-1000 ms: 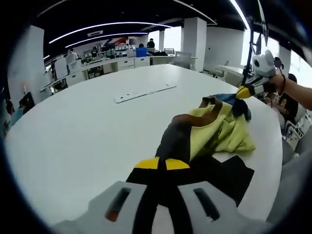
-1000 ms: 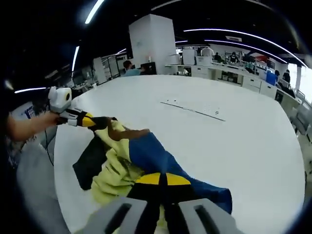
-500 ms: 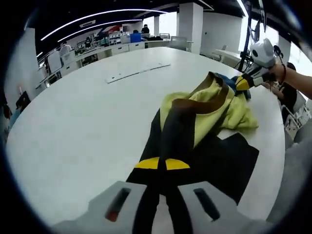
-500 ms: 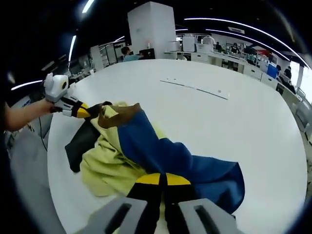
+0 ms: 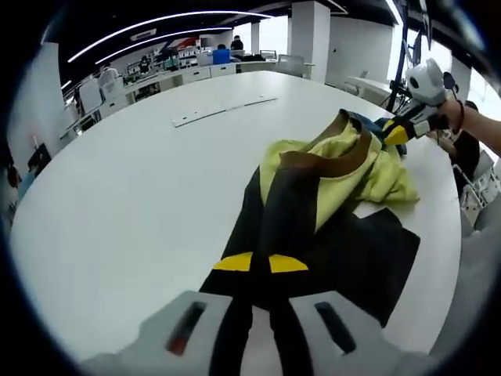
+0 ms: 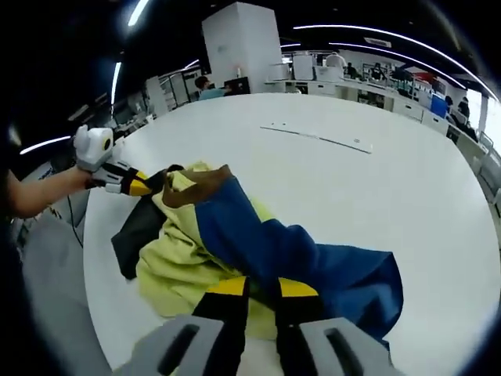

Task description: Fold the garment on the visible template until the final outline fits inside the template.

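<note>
Garment [image 5: 313, 196] bunched at 2 o'clock, folding barely begun. Left gripper [image 5: 261, 263] clamps black cloth; right gripper [image 6: 261, 287], jaws slightly parted, probably pinches blue (template unidentifiable).

Left gripper [image 5: 261, 262] jaws together; right gripper [image 6: 262, 287] jaws parted

Left claw [image 5: 261, 265]: grey body, black jaws (yellow tips); right claw [image 6: 262, 288] alike.
</note>
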Demonstrator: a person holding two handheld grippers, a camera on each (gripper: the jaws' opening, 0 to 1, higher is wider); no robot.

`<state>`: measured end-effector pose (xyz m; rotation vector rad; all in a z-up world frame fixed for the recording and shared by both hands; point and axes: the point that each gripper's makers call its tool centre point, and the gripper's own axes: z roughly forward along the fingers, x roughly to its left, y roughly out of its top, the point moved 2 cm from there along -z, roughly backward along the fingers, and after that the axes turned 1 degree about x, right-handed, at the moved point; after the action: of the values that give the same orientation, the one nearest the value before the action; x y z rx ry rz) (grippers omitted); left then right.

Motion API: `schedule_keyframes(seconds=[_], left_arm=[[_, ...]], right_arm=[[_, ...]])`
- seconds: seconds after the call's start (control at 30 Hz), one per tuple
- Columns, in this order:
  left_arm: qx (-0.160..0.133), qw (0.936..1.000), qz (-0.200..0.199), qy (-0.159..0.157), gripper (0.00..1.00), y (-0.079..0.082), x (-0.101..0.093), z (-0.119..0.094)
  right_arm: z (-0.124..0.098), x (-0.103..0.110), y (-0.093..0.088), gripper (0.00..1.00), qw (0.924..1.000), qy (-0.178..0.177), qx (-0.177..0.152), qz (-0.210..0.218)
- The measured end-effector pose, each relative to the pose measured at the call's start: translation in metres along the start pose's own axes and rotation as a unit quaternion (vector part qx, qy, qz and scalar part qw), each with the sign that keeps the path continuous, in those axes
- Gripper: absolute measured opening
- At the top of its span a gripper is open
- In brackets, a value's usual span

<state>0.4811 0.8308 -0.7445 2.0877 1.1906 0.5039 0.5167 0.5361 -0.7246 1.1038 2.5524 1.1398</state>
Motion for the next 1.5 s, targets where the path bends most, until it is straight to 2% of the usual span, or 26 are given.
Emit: schedule_keyframes(seconds=[0.17,0.33,0.57,0.7,0.8,0.97,1.07,1.2,1.33,1.5], left_arm=[[-0.002,0.9999,0.01,-0.003,0.15,0.001,0.001,-0.007],[-0.022,0.9996,-0.006,-0.015,0.16,0.008,0.0,-0.011],[-0.028,0.9994,-0.012,-0.015,0.13,0.014,0.003,-0.007],[-0.025,0.9993,-0.02,-0.02,0.12,0.014,0.002,0.0],[-0.014,0.9996,-0.021,-0.016,0.1,0.01,0.003,0.005],[-0.016,0.9994,-0.029,-0.014,0.07,0.009,0.005,0.006],[-0.016,0.9991,-0.034,-0.017,0.0,0.008,0.004,0.005],[-0.018,0.9993,-0.03,-0.014,0.0,0.008,0.002,0.001],[-0.029,0.9992,-0.029,-0.004,0.0,0.015,0.002,-0.007],[-0.055,0.9982,-0.024,0.006,0.0,0.033,0.006,-0.017]], right_arm=[[-0.008,0.001,0.012,0.15,0.9997,-0.007,-0.009,-0.02],[-0.009,-0.002,0.026,0.14,0.9993,-0.002,-0.027,-0.025],[0.004,-0.002,0.032,0.1,0.9992,0.015,-0.028,-0.025],[0.01,-0.001,0.03,0.08,0.9991,0.022,-0.017,-0.032],[0.01,-0.001,0.029,0.06,0.9991,0.024,-0.015,-0.033],[0.01,-0.001,0.027,0.0,0.9991,0.023,-0.012,-0.035],[0.009,0.0,0.027,0.0,0.9991,0.025,-0.012,-0.032],[0.005,0.002,0.028,0.0,0.9992,0.02,-0.018,-0.03],[-0.002,0.003,0.035,0.0,0.9988,0.011,-0.034,-0.033],[-0.01,0.004,0.043,0.0,0.9981,0.008,-0.048,-0.037]])
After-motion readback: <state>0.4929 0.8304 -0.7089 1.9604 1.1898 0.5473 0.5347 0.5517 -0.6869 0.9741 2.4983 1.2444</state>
